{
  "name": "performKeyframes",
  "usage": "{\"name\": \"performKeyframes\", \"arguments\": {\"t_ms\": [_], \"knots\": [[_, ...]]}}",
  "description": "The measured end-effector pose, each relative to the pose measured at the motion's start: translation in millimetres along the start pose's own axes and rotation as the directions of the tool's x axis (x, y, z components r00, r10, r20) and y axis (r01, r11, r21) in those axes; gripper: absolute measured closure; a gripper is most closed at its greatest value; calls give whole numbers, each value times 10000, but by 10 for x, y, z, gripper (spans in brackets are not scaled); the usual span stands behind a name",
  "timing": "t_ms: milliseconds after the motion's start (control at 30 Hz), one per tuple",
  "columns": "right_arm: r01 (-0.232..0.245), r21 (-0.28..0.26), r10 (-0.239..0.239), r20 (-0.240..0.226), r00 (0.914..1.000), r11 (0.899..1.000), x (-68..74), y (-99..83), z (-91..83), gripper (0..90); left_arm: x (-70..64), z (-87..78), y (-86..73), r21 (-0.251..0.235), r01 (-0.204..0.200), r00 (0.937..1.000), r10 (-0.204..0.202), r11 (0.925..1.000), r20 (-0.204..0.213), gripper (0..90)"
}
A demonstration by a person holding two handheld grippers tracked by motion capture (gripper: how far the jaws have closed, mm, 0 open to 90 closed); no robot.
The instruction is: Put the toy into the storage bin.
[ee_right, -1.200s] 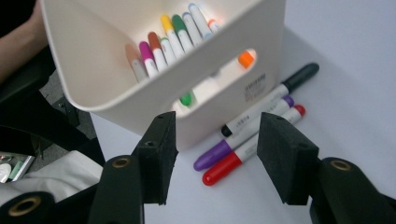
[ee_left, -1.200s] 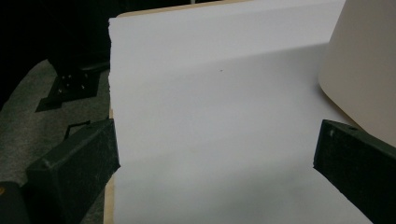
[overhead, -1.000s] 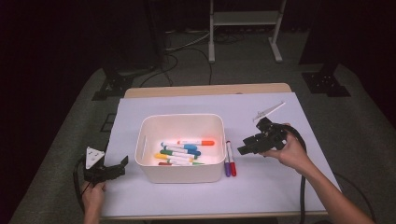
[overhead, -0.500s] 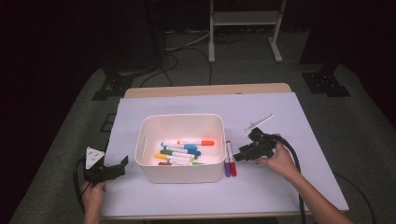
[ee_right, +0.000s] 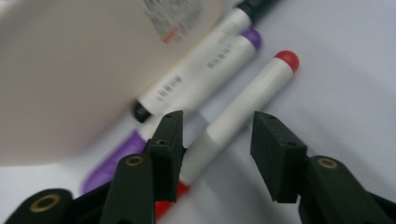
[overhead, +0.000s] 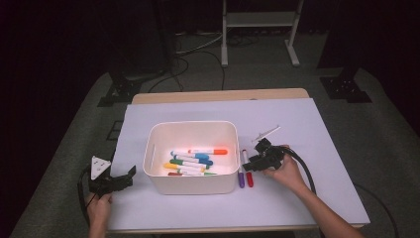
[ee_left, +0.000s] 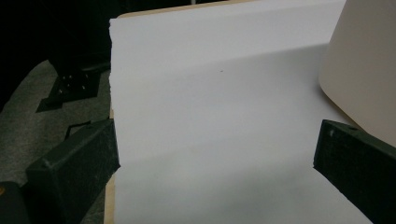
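A white bin (overhead: pixel 190 125) stands mid-table with several coloured markers (overhead: pixel 193 159) inside. Just right of it lie a purple marker (overhead: pixel 241 173) and a red marker (overhead: pixel 249 176). My right gripper (overhead: pixel 253 162) is low over them, open. In the right gripper view its jaws (ee_right: pixel 219 126) stand on either side of the red marker (ee_right: pixel 254 93), with a gap on the right. The purple marker (ee_right: pixel 233 46) and a black-capped marker (ee_right: pixel 187 79) lie against the bin wall (ee_right: pixel 70 70). My left gripper (overhead: pixel 126 177) is open over the bare sheet (ee_left: pixel 215 116), left of the bin (ee_left: pixel 364 70).
A white sheet (overhead: pixel 307 129) covers the table, with a wooden strip (overhead: pixel 218 95) at the far edge. The sheet's left edge (ee_left: pixel 112 116) lies close to my left gripper. Cables and stand legs (overhead: pixel 257 49) are on the floor beyond.
My right gripper has come down and to the left, from above the table to the markers beside the bin. The left gripper has stayed put.
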State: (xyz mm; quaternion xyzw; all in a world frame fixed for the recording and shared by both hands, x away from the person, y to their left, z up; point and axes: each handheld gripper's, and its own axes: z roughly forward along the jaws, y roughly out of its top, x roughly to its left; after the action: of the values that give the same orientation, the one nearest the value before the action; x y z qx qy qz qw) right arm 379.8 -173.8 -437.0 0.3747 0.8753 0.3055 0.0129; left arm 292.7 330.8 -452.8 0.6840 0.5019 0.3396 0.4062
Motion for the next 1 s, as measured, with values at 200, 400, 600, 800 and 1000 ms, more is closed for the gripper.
{"name": "performKeyframes", "arguments": {"t_ms": [200,400,600,800,1000], "knots": [[-69,123,60,746,9972,9999,-66,-87,-80,590,1,1,0,1,5,10000,-5,10000,-7,0],[-98,215,64,1542,9880,9997,-115,-171,-157,734,1,4,1,13,-11,10000,11,10000,-16,0],[-85,330,28,1698,9855,9994,-129,-184,-181,756,1,3,1,18,-10,10000,10,10000,-19,0],[-343,311,315,851,9959,9989,-147,-207,-264,757,3,5,2,50,-16,10000,16,10000,-14,0],[-403,110,403,-11,9992,9991,-93,-212,-424,757,1,7,1,11,-24,10000,24,10000,-17,0]]}}
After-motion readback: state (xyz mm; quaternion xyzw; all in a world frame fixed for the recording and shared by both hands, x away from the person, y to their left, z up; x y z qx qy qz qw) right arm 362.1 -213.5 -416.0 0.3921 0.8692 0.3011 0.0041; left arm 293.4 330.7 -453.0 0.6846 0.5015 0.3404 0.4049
